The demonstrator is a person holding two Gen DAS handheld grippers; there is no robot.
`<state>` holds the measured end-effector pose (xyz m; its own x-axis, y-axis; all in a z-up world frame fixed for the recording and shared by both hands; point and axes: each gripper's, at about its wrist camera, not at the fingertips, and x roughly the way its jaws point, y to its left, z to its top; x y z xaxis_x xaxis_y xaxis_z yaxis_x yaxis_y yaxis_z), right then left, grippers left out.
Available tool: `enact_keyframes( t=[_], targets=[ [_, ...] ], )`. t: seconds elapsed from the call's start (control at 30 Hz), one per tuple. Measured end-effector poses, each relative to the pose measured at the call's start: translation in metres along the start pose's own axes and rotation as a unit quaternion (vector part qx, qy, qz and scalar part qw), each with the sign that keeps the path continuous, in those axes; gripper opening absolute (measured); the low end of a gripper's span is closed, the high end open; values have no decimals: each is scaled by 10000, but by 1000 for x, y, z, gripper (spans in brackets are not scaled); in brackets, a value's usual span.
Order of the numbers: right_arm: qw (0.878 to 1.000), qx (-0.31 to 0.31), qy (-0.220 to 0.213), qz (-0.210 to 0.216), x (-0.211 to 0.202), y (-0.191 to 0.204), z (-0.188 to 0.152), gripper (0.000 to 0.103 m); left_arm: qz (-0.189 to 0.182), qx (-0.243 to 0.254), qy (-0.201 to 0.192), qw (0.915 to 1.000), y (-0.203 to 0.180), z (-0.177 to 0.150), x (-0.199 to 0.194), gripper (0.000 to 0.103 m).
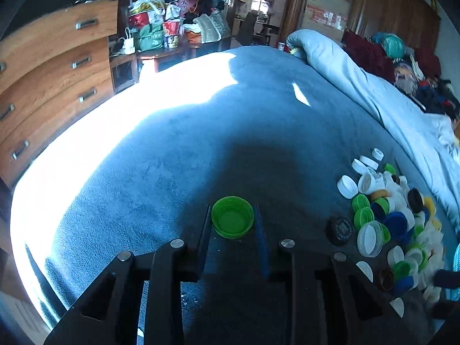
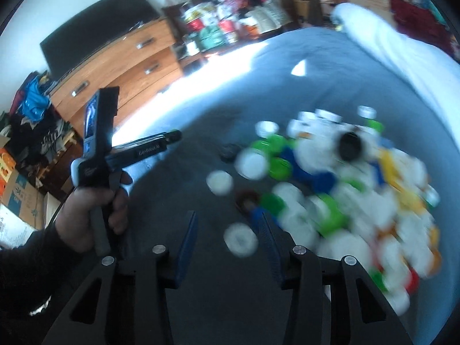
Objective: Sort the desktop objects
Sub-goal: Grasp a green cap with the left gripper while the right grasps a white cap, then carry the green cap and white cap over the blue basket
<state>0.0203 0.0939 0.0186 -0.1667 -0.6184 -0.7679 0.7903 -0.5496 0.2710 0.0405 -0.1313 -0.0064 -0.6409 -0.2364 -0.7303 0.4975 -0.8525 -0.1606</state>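
Observation:
My left gripper (image 1: 233, 215) is shut on a green bottle cap (image 1: 232, 217), which lies open side up between the fingertips on the blue-grey blanket (image 1: 201, 143). To its right a pile of several white, green, blue, yellow and black caps (image 1: 396, 224) is spread out, with a black cap (image 1: 339, 230) at its near edge. In the blurred right wrist view, my right gripper (image 2: 227, 227) is open. A loose white cap (image 2: 241, 240) lies between its fingers, apart from both pads. The pile (image 2: 359, 187) lies just beyond and to the right.
A person's hand (image 2: 86, 201) holds the left tool at the left of the right wrist view. A wooden dresser (image 1: 51, 72) stands left of the bed, a rolled pale duvet (image 1: 373, 92) runs along the right, and a cluttered table (image 1: 161, 34) is at the back.

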Motion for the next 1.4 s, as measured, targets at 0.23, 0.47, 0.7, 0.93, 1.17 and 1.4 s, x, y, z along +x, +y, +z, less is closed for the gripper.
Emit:
enact_keyframes(
  t=[0.23,0.47,0.7,0.93,1.17,1.4],
  targets=[
    [9982,-351,450,-160,69,14,24,49,-173,-105,43,9998,3,1,3,25],
    [9961,-438,644,-425,89,11,22,32,-178,-110,80,9997,2,2,6,25],
    [9960,-129,-70,-879,10,5,16,32,229,391,-45,9990,-19,0,-8,25],
    [9905,287,-493,-1249,-72,-17,-6,32,154,959,40,9953,-84,-17,-45,25],
    [9832,525,-898,-1502,-133,-21,-25,32,-193,1476,-255,9885,-154,-9,-94,25],
    [9720,664,-1260,-1868,-183,-38,-45,32,-403,1830,-402,9815,-198,-10,-121,25]
  ],
)
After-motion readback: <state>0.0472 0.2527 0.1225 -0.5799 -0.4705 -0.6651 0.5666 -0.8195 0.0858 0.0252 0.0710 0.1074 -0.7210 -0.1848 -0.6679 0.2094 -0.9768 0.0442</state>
